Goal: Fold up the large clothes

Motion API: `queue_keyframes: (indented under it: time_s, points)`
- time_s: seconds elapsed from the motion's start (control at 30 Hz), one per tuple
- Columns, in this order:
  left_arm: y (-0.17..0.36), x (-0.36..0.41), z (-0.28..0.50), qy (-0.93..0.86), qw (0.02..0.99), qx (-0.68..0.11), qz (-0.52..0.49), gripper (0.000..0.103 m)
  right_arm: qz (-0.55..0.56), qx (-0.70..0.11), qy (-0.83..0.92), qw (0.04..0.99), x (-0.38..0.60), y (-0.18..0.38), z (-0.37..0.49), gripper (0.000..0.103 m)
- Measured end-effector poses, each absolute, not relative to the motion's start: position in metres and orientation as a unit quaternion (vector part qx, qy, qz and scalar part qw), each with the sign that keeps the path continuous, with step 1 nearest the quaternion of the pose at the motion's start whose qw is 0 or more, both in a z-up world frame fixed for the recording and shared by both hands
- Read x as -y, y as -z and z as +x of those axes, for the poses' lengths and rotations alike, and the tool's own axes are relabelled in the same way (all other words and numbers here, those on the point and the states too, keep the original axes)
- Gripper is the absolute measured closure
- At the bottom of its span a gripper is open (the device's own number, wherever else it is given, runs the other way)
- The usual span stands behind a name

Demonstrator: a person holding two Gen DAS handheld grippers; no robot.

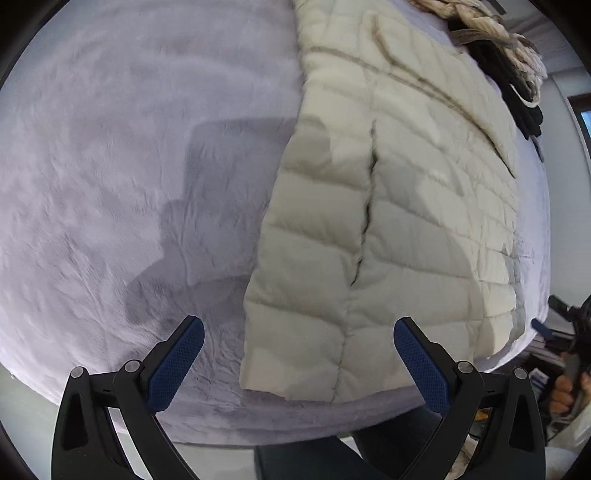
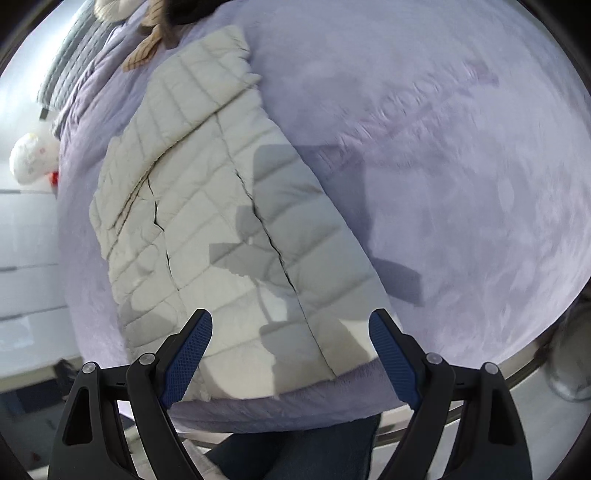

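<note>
1 jacket (image 1: pixel 388 221); 2 tongs (image 1: pixel 299 363); 1 blanket (image 1: pixel 110 166)

lilac plush bedspread (image 1: pixel 110 166), braided rope (image 1: pixel 480 29) (cream), white plush toy (image 2: pixel 31 162)

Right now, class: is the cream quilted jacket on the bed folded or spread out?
Partly folded: the jacket lies as a long narrow strip on the lilac bedcover, a sleeve laid diagonally across its top.

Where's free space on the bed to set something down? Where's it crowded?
Free: lavender blanket on the left gripper's side of the cream quilted jacket, and the stretch on the right gripper's side out to the bed edge. Crowded: the far end beyond the jacket's top, with a pile of black and knitted clothes.
</note>
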State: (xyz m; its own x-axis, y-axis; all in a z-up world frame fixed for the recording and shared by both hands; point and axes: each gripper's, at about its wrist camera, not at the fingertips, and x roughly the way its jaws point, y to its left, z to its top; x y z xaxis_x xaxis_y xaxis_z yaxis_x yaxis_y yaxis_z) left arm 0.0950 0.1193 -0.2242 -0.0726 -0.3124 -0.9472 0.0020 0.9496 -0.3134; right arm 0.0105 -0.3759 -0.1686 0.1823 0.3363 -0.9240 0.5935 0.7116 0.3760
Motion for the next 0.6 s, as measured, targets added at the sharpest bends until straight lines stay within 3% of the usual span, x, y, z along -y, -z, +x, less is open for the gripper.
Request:
queue_keyframes:
  time_s: [0.37,0.6]
  points:
    - [0.245,-0.106,0.098,0.164,0.628,-0.738,-0.186,0.000,0.502,-0.603,0.096,0.612,0.394,0.216,-0.032,0.014]
    - [0.256,-0.078,0.102,0.176,0.613,-0.751,-0.172,0.000,0.546,-0.584,0.062,0.598,0.377,0.234,-0.020,0.014]
